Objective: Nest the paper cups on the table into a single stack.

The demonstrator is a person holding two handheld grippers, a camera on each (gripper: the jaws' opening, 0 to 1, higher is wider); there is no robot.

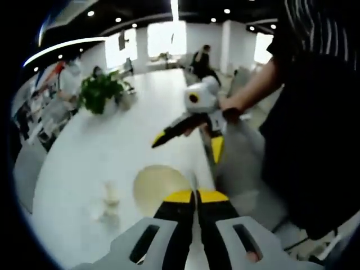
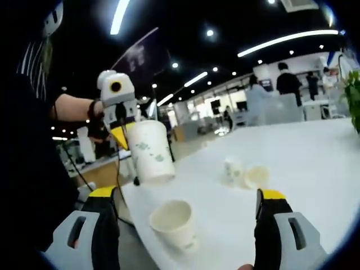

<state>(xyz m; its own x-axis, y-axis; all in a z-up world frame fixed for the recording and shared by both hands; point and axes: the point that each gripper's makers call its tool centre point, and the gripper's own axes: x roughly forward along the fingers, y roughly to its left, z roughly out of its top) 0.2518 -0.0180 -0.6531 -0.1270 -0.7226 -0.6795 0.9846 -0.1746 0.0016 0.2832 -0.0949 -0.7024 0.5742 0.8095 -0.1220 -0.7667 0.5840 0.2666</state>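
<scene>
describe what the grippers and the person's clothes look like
Both grippers have black jaws with yellow tips on grey bodies. The left gripper and right gripper match. The person wears a dark striped top with short sleeves.

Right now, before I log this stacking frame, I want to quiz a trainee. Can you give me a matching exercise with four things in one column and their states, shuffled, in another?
Things
1. left gripper
2. nearest cup
3. farthest cup
4. right gripper

States
A. lying on its side on the table
B. shut on the raised cup
C. open, jaws wide apart
D. standing upright on the table, mouth up

Pairs: 1-B, 2-D, 3-A, 4-C
</scene>
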